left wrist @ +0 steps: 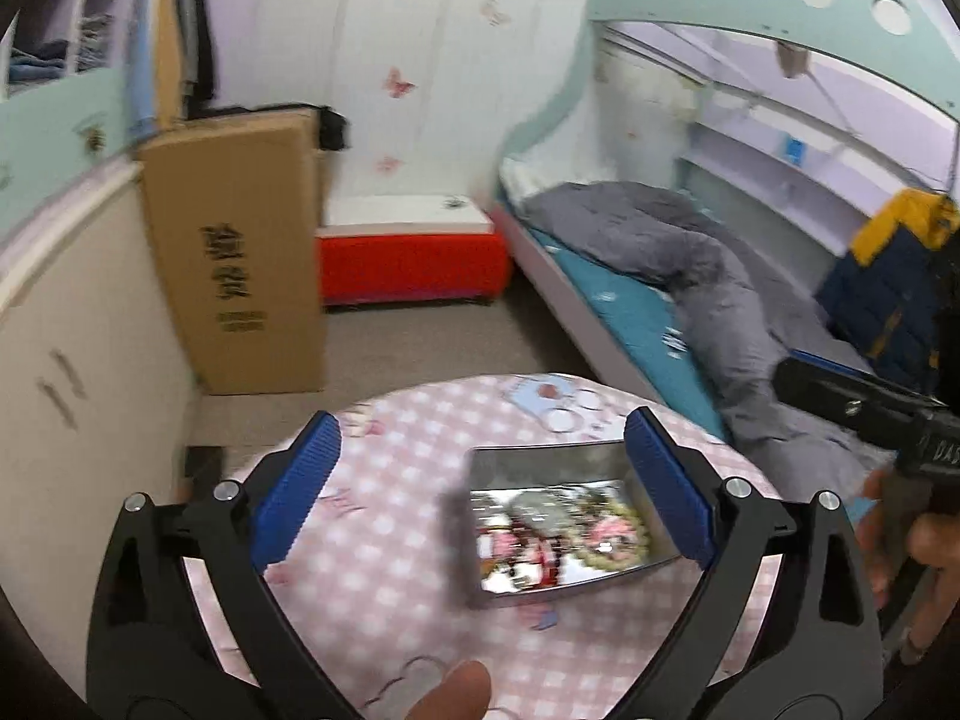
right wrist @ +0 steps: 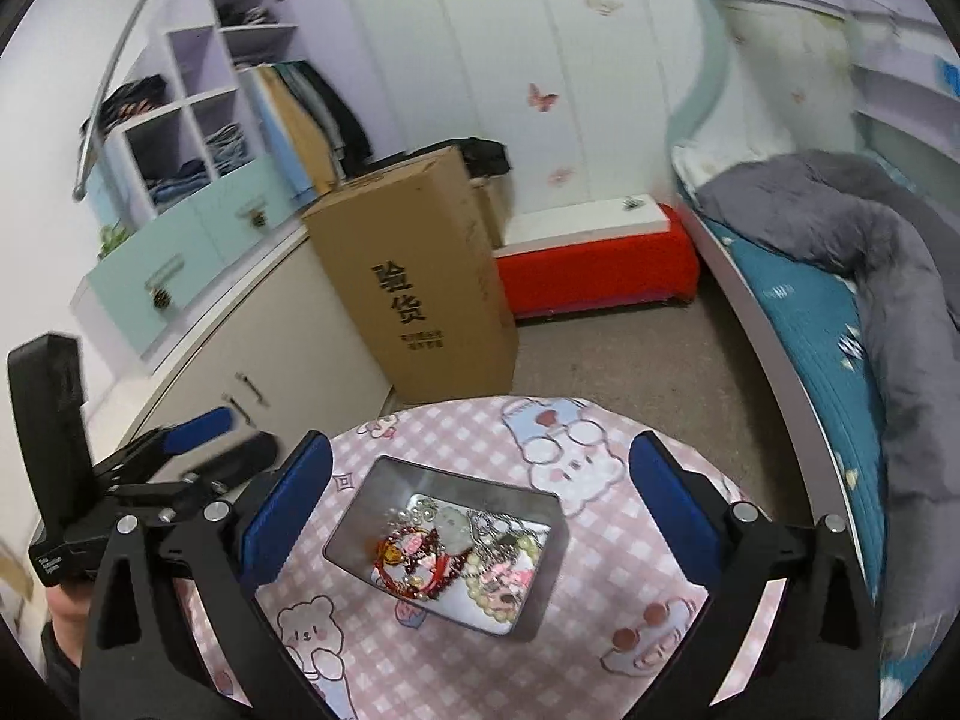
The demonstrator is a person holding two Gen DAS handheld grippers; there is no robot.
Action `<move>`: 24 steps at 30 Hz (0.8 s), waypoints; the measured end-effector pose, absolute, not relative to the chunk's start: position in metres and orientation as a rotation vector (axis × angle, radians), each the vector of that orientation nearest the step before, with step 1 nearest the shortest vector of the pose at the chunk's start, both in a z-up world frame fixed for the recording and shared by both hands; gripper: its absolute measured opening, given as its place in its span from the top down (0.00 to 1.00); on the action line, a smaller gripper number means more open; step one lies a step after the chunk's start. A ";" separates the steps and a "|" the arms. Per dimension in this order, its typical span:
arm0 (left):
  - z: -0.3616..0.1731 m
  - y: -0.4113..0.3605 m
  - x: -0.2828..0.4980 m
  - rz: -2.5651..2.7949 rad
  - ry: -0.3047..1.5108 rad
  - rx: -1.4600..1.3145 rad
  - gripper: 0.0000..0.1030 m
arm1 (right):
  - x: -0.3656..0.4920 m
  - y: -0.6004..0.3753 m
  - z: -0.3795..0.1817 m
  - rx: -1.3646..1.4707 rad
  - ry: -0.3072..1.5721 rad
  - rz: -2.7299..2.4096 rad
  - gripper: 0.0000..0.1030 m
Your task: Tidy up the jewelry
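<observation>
The left gripper (left wrist: pixel 480 480) is hanging above the table with its blue ribbed pads (left wrist: pixel 297 489) spread wide, grasping nothing. The right gripper (right wrist: pixel 480 498) is likewise standing released, its pads well apart over the same table. Between the pads a rectangular metal tin (right wrist: pixel 543 546) with rounded corners is sitting open on the pink-and-white checked tablecloth (right wrist: pixel 594 648), which is printed with cartoon bears. Inside the tin, a tangled heap of jewelry (right wrist: pixel 456 558) is lying: red beaded bracelets, pale pearl-like strands and silver chain. The left view is showing this tin (left wrist: pixel 540 462) blurred. Beyond the round table a tall cardboard box (right wrist: pixel 414 282) is leaning against a cabinet, bearing the printed characters 验货. Farther back, a red bench (right wrist: pixel 594 276) is standing beside a bed with a grey quilt (right wrist: pixel 870 228).
</observation>
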State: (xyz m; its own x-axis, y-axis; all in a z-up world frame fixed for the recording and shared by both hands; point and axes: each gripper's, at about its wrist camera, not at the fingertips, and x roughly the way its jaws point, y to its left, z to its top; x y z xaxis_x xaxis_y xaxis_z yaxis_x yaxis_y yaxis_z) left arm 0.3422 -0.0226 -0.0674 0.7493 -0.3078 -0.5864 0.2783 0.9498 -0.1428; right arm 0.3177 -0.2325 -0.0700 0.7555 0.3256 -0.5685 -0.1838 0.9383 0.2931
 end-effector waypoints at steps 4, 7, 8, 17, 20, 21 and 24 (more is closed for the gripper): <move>-0.047 -0.013 0.316 -0.251 0.586 -0.008 0.08 | 0.300 -0.236 -0.054 0.229 0.630 0.248 0.07; -0.028 -0.012 0.289 -0.215 0.530 0.036 0.07 | 0.287 -0.236 -0.042 0.234 0.607 0.230 0.07; -0.021 -0.011 0.280 -0.205 0.512 0.051 0.07 | 0.282 -0.235 -0.038 0.230 0.601 0.219 0.07; 0.022 0.008 0.195 -0.138 0.381 0.023 0.06 | 0.202 -0.212 0.002 0.135 0.490 0.159 0.07; 0.029 0.011 0.169 -0.122 0.355 0.012 0.06 | 0.177 -0.207 0.005 0.116 0.462 0.128 0.07; 0.031 0.012 0.161 -0.114 0.343 0.010 0.06 | 0.165 -0.205 0.006 0.107 0.446 0.116 0.07; 0.035 0.017 0.132 -0.098 0.318 0.001 0.06 | 0.137 -0.203 0.007 0.101 0.408 0.092 0.07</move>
